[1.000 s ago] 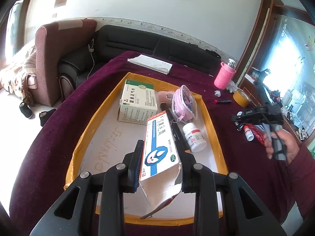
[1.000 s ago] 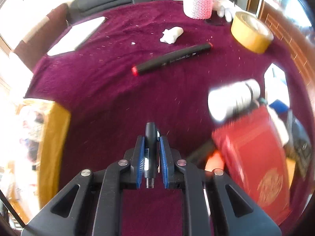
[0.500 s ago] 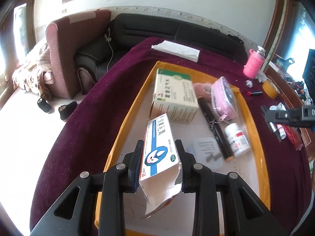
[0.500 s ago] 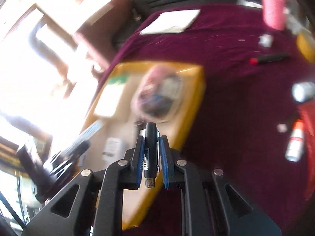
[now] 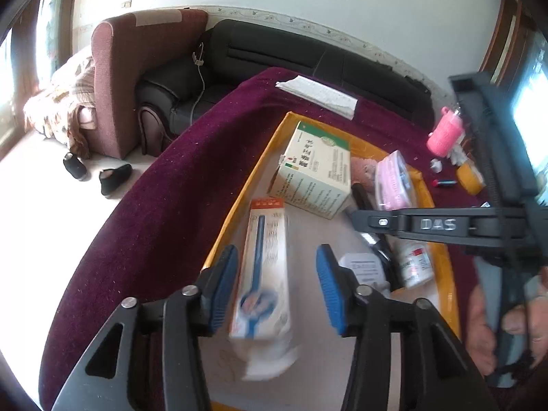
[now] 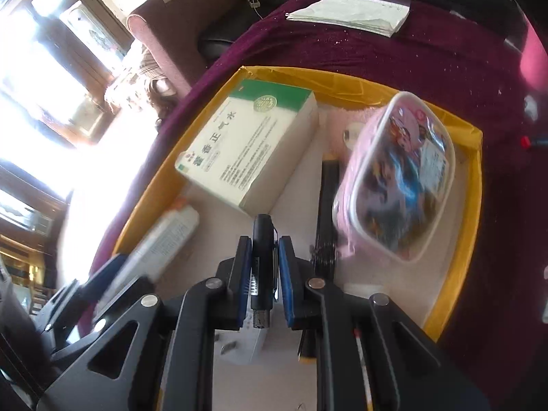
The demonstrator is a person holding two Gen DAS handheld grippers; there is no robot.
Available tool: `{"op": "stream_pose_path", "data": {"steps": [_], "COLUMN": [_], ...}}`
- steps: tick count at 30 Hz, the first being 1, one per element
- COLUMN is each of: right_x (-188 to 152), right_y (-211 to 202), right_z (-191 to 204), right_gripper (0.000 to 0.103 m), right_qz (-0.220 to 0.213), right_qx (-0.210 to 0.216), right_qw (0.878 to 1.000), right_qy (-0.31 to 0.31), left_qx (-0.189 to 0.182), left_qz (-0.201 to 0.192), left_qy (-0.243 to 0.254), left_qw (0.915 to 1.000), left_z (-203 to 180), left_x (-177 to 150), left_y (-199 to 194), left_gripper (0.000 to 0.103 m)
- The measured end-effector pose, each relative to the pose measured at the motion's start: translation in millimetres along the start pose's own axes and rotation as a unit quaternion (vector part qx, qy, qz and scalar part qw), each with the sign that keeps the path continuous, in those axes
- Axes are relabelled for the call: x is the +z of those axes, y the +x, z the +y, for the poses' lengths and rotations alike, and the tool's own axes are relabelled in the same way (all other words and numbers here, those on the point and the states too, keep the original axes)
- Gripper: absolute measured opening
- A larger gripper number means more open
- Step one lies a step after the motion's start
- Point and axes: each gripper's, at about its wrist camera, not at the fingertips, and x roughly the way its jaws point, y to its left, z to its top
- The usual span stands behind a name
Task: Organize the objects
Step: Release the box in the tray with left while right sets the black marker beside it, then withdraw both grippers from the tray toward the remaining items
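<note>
The table is covered in a fuzzy, matt maroon cloth (image 5: pixel 178 205) with bits of lint on it, and the tray (image 6: pixel 476 185) looks like cardboard wrapped in glossy yellow tape around the rim, with a plain matt white floor. The green-and-white medicine box (image 6: pixel 246 147) and the long toothbrush box (image 5: pixel 262 274) are smooth printed card, while the pink pouch (image 6: pixel 394 178) has a shiny clear plastic face. Both grippers, left gripper (image 5: pixel 277 284) and right gripper (image 6: pixel 262 274), are matt black plastic with ribbed blue rubbery pads (image 5: pixel 327 287) and small metal screws, and the pen (image 6: pixel 262 263) looks like smooth black plastic with a metal tip.
</note>
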Motion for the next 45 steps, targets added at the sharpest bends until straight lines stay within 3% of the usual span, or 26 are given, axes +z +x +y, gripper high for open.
{"op": "stream_pose_path", "data": {"steps": [3,8,12,13,16,21,30,45], "right_x": [-2,-12,-32,-36,-59,-93,-134,-167], "right_y": [-3,-35,-78,-89,-119,-146,-182,-228], "right_z": [-3,-8,-26,-31,-49,-84,-155,-271], "right_gripper": [0.021,0.029,0.052,0.055,0.058,0.060,0.059,0.059], "right_qz": [-0.009,-0.046,-0.109,-0.116,-0.161,-0.184,-0.204,-0.227], "right_qx": [-0.014,0.005,0.004,0.021,0.008,-0.009,-0.026,-0.068], "right_qw": [1.000,0.999,0.993,0.992,0.985,0.979,0.970,0.949], "right_qy": [0.005,0.027,0.055,0.034,0.056,0.085,0.131,0.207], "left_qx": [-0.011,0.003,0.047,0.057,0.089,0.114,0.103,0.087], "left_qz": [-0.006,-0.025,-0.054,-0.062,-0.090,-0.111,-0.083,-0.025], "left_qy": [-0.007,0.008,0.037,0.049,0.098,0.176,0.226,0.303], "left_qw": [0.9999,0.9996,0.9968,0.9952,0.9871,0.9713,0.9652,0.9485], "left_z": [-1,-17,-44,-52,-84,-136,-202,-284], "left_x": [0,-2,-6,-7,-14,-29,-48,-80], "left_y": [-8,-27,-46,-50,-64,-77,-74,-49], "left_gripper": [0.065,0.067,0.067,0.067,0.070,0.073,0.073,0.073]}}
